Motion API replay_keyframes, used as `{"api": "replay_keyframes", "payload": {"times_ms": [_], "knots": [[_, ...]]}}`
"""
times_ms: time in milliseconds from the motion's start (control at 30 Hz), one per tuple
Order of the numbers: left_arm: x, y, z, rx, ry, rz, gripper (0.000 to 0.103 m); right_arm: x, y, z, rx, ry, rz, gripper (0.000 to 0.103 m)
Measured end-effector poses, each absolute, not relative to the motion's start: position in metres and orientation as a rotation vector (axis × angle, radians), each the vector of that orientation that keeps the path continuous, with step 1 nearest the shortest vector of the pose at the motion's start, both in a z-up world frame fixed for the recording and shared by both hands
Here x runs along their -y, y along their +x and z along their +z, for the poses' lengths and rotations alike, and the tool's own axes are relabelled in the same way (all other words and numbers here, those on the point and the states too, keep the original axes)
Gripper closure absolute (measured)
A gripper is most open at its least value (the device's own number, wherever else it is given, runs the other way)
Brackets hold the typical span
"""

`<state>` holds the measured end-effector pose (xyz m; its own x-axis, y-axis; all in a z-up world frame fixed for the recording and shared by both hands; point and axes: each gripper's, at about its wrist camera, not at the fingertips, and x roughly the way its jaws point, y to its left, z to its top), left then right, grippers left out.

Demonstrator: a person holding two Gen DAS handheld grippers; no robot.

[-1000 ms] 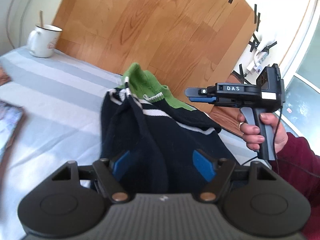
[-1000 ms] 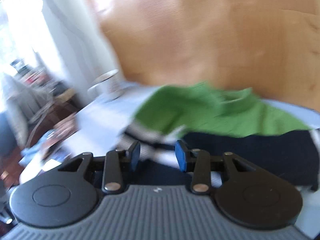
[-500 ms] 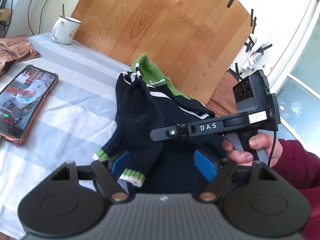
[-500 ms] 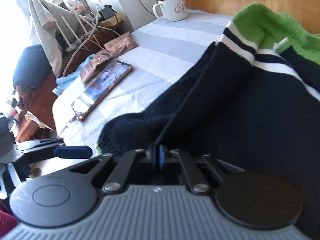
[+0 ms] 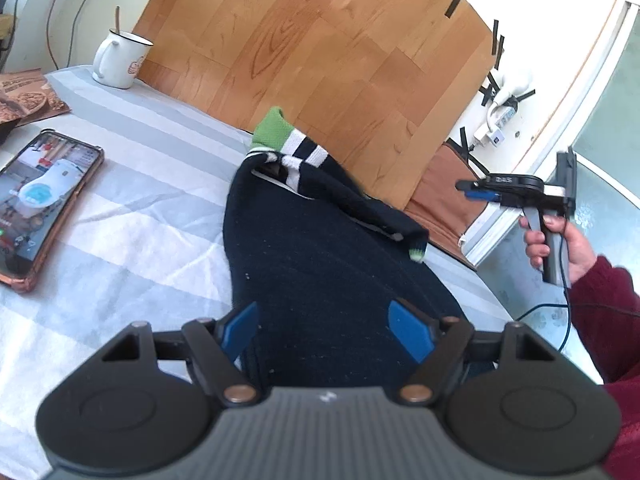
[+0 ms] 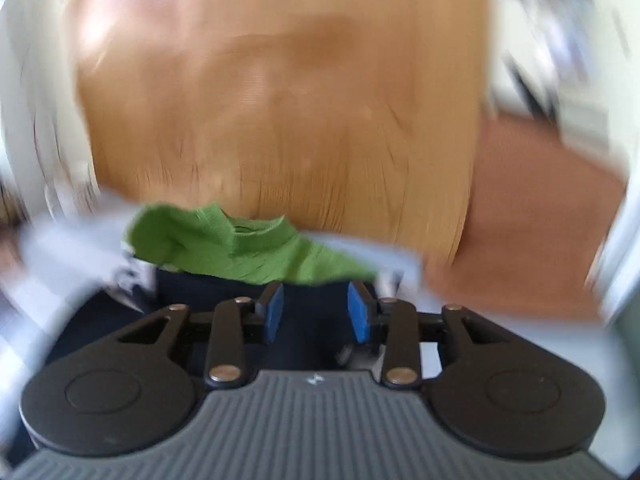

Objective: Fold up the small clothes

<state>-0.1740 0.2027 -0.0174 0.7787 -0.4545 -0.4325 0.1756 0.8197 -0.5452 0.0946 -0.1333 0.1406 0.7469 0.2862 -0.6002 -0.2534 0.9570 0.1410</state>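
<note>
Sweater (image 5: 320, 264), navy with green collar, is lying on the striped tablecloth (image 5: 132, 216), sleeves tucked inward. Left gripper (image 5: 326, 330) is hovering wide over the hem; right gripper (image 5: 478, 194) is waiting aside, parted, holding nothing. Pinching both hem corners evenly should be giving a square fold.

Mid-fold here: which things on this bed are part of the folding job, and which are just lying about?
Part of the job:
- navy sweater with green collar, sleeve folded across it
- left gripper, open, over the sweater's near edge
- right gripper, open, held off to the side

Lying about:
- phone, screen lit
- white mug
- snack packet
- striped sheet
</note>
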Motion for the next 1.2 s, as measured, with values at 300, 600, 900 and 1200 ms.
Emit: {"api": "replay_keyframes", "payload": {"times_ms": [300, 600, 900, 1200], "knots": [[-0.196, -0.125, 0.005, -0.602, -0.427, -0.302, 0.029, 0.17, 0.082, 0.07, -0.838, 0.305, 0.315, 0.058], [-0.175, -0.012, 0.02, -0.624, -0.231, -0.165, 0.029, 0.174, 0.085, 0.041, -0.9, 0.392, 0.393, 0.049], [-0.144, 0.089, -0.024, -0.736, -0.012, -0.067, 0.06, 0.18, 0.125, 0.037, -0.834, 0.435, 0.394, 0.043], [-0.2, 0.06, -0.009, -0.634, -0.335, 0.043, 0.096, 0.134, 0.124, 0.09, -0.676, 0.187, 0.566, 0.091]]}}
